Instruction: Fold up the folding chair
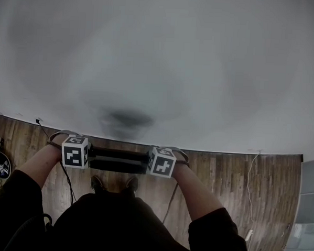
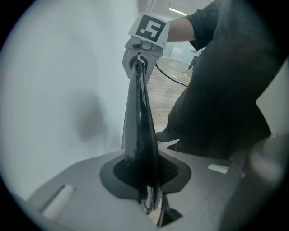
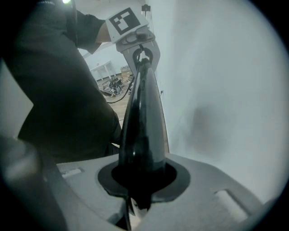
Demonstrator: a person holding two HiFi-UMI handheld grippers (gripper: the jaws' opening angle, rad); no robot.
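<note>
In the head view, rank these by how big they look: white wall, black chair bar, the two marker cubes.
1. White wall
2. Black chair bar
3. Left marker cube and right marker cube: they look alike, so no ranking between them.

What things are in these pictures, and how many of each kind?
Grippers: 2, the left gripper and the right gripper, both clamped on the chair
Chair: 1
Shoes: 2
Total: 5
</note>
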